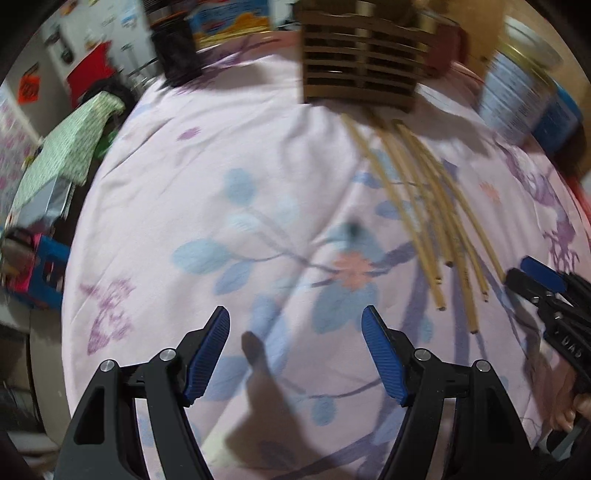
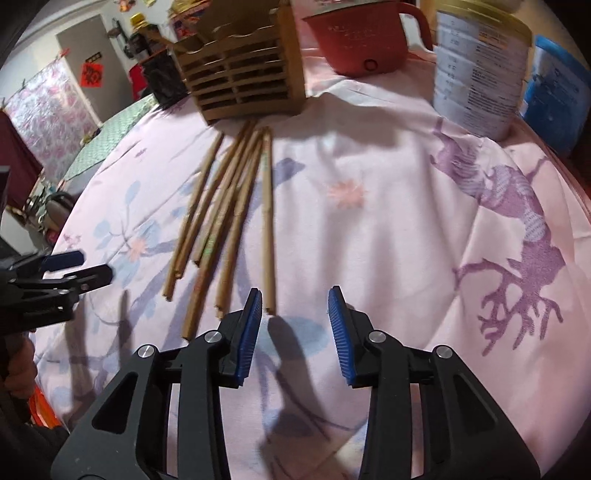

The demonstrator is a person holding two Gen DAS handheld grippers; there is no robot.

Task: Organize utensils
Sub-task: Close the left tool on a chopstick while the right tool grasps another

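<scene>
Light, stiff, slippery chopsticks (image 2: 225, 221) fan out left of centre — right tongs (image 2: 295, 321) and left tongs (image 1: 295, 354) both released, best pinched at the near ends.

- A lived-in home, with a table under a pink floral tablecloth (image 2: 369, 229) as the landmark.
- At the cloth's far edge stand a slatted wooden utensil holder (image 2: 240, 70), a red pot with a handle (image 2: 358, 40) and a labelled tin (image 2: 480, 74).
- Wooden chopsticks (image 2: 229, 218) lie on the cloth just before the holder.
- Beyond the cloth's far left corner, a dark bottle (image 2: 138, 33), a grey door bearing a red paper decoration (image 2: 90, 74) and a floral curtain (image 2: 48, 122).
</scene>
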